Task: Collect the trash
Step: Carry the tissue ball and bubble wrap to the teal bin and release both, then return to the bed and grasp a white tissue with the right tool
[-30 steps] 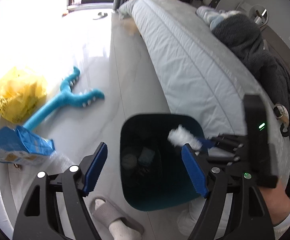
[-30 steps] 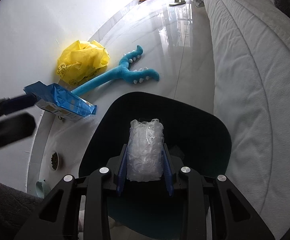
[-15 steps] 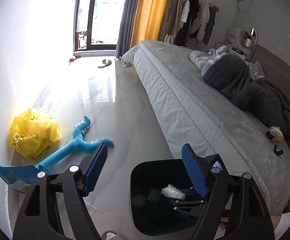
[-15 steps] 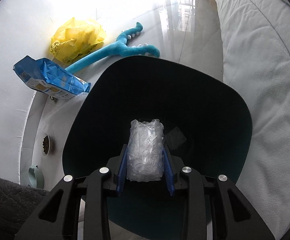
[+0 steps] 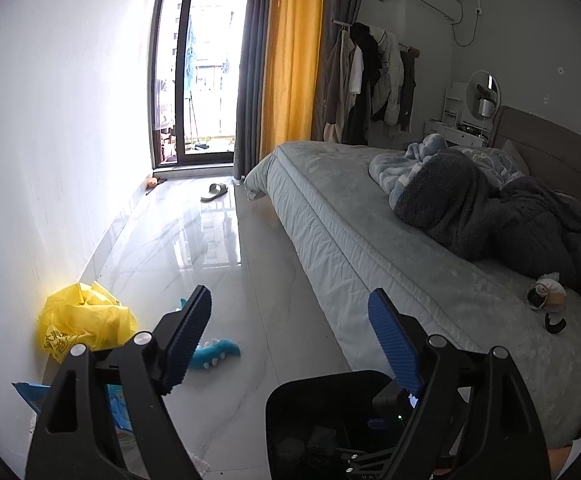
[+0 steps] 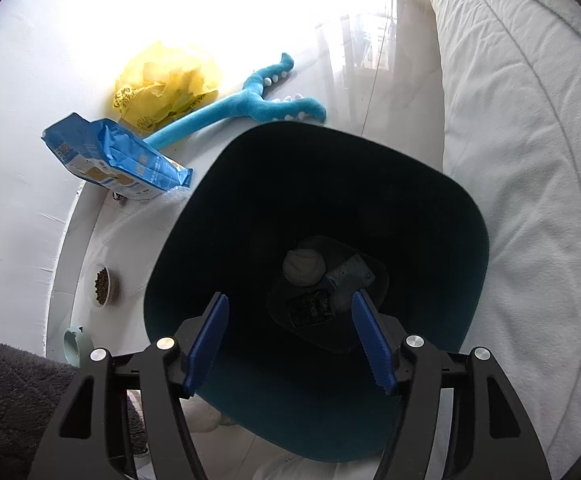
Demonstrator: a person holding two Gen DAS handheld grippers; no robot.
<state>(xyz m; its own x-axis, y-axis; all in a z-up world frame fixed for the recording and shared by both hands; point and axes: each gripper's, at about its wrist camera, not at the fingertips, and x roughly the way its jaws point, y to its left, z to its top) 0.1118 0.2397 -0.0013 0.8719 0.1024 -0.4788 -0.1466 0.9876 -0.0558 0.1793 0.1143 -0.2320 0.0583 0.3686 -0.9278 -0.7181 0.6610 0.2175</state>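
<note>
A dark teal trash bin (image 6: 466,264) stands on the floor beside the bed; it also shows low in the left wrist view (image 5: 310,408). My right gripper (image 6: 290,340) is open and empty right over the bin's mouth. Several trash pieces (image 6: 304,266) lie on the bin's bottom. My left gripper (image 5: 290,340) is open and empty, raised above the floor and looking across the room. A yellow plastic bag (image 6: 166,84) (image 5: 78,320) and a blue packet (image 6: 114,156) lie by the wall.
A blue plush toy (image 6: 250,104) lies on the floor near the bin. A grey bed (image 5: 390,248) with dark bedding runs along the right. A pet food bowl (image 6: 100,282) sits by the wall. A slipper (image 5: 214,191) lies near the balcony door.
My right gripper opened and the crumpled clear plastic it held is gone from between its fingers. My left gripper tilted up and away from the bin toward the room.
</note>
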